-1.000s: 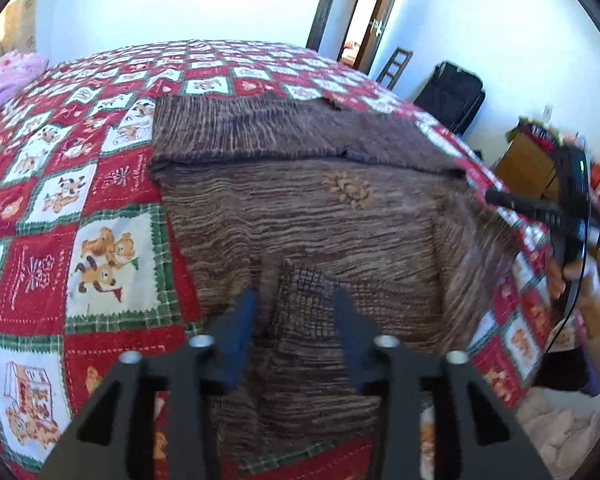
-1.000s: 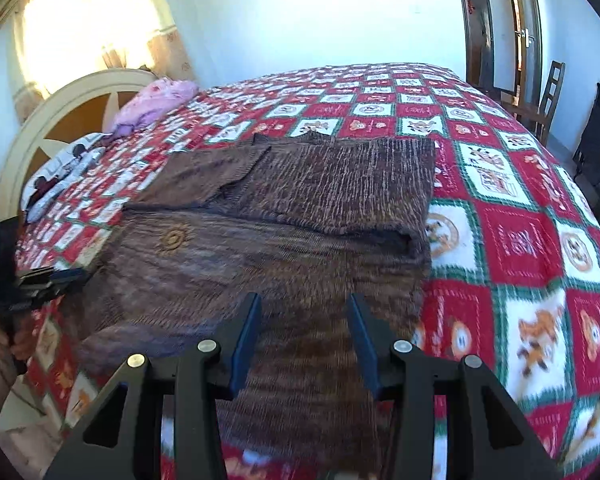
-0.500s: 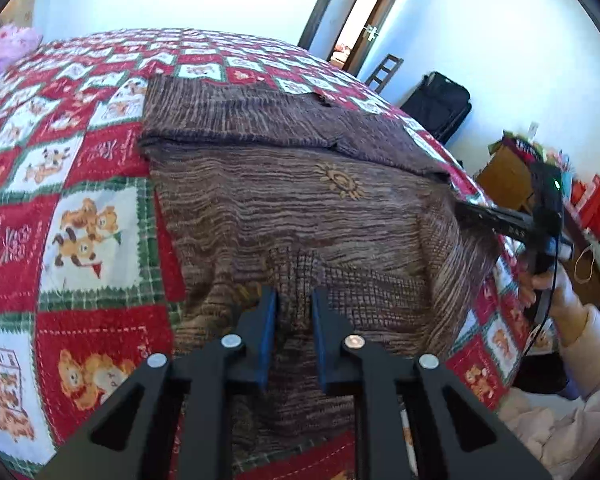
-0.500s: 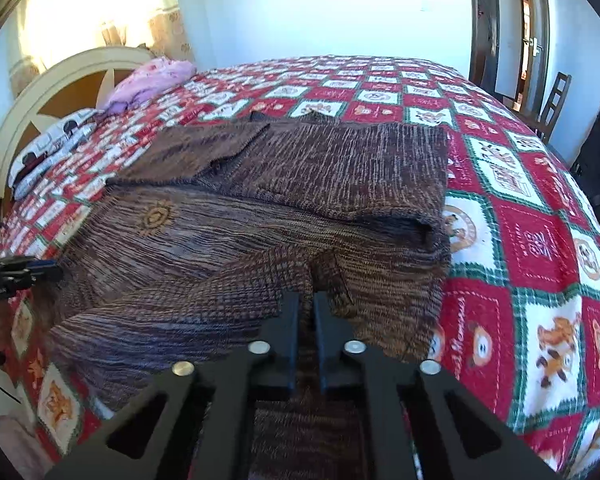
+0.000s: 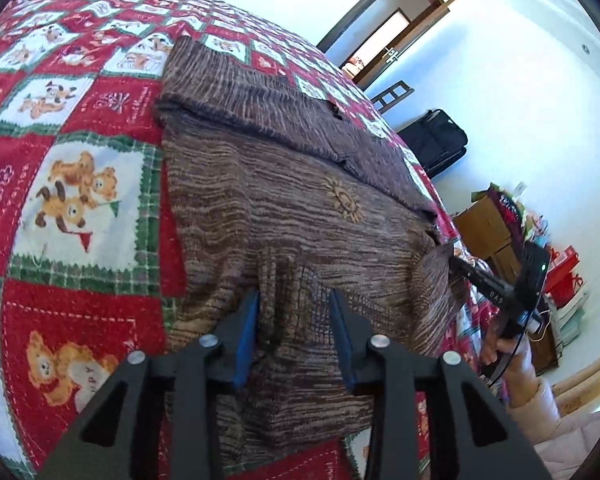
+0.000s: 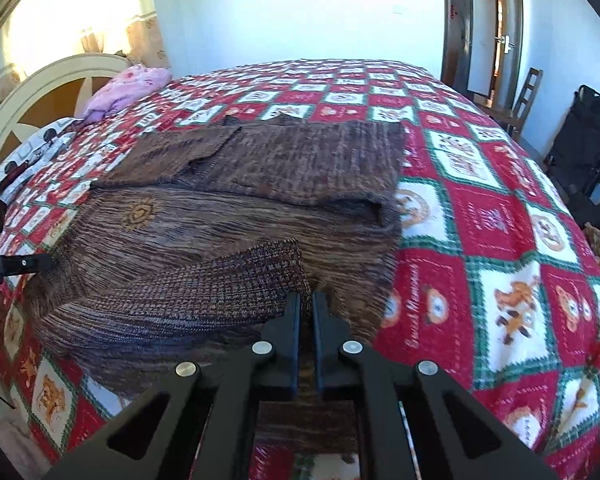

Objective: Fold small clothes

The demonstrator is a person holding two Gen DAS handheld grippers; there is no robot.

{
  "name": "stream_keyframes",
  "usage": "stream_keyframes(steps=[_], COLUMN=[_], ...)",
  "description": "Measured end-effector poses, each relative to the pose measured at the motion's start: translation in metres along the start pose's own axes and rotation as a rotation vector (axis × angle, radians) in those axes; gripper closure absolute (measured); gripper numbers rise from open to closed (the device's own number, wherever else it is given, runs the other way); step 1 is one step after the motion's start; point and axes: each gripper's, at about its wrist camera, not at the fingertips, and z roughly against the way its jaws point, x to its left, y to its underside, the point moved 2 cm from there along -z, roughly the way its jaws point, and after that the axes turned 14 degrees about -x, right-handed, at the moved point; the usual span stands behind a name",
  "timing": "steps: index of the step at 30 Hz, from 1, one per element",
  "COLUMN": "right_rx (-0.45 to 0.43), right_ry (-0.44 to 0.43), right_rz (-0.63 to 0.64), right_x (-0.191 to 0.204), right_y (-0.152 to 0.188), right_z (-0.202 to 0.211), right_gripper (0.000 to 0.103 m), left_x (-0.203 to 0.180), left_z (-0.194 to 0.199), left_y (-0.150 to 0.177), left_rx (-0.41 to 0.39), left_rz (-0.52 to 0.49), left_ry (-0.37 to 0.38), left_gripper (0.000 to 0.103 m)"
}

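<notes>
A brown striped knit sweater point(image 5: 284, 200) with a small sun emblem lies on the bed; it also shows in the right wrist view point(image 6: 228, 208). Its far part is folded over. Its near hem is lifted and turned over, showing the checked inside point(image 6: 236, 284). My left gripper point(image 5: 294, 312) has its jaws apart around a raised fold of the hem. My right gripper point(image 6: 306, 308) is shut on the hem's corner. Each gripper appears in the other's view, pinching the hem edge at the far side point(image 5: 496, 288) point(image 6: 16, 266).
The bed has a red, green and white teddy-bear quilt point(image 6: 500, 248). A pink cloth point(image 6: 128, 88) lies by the cream headboard point(image 6: 32, 96). A chair point(image 6: 524, 96), a black bag point(image 6: 584, 136) and a doorway point(image 5: 384, 56) stand beyond the bed.
Both grippers closed on the sweater's near hem and lifted it, folding it toward the far side. The left jaws have since widened again; the right stays shut.
</notes>
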Motion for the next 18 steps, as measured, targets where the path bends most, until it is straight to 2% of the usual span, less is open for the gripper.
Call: stream_keyframes(steps=[4, 6, 8, 11, 15, 18], right_rx=[0.005, 0.008, 0.015, 0.005, -0.015, -0.042], right_ry=[0.028, 0.033, 0.030, 0.024, -0.004, -0.062], right_rz=[-0.006, -0.032, -0.068, -0.097, -0.126, -0.191], right_x=[-0.007, -0.012, -0.018, -0.020, -0.020, -0.024], right_y=[0.009, 0.013, 0.017, 0.016, 0.014, 0.009], right_z=[0.009, 0.011, 0.010, 0.010, 0.012, 0.019], right_gripper=[0.098, 0.098, 0.098, 0.098, 0.098, 0.097], left_x=[0.008, 0.012, 0.017, 0.020, 0.011, 0.000], left_z=[0.001, 0.001, 0.000, 0.002, 0.004, 0.015], left_y=[0.001, 0.001, 0.001, 0.003, 0.004, -0.001], left_rx=[-0.013, -0.019, -0.021, -0.032, -0.051, -0.092], left_rz=[0.075, 0.109, 0.115, 0.136, 0.071, 0.027], left_ry=[0.035, 0.050, 0.017, 0.018, -0.024, -0.035], left_gripper=[0.065, 0.071, 0.090, 0.090, 0.092, 0.092])
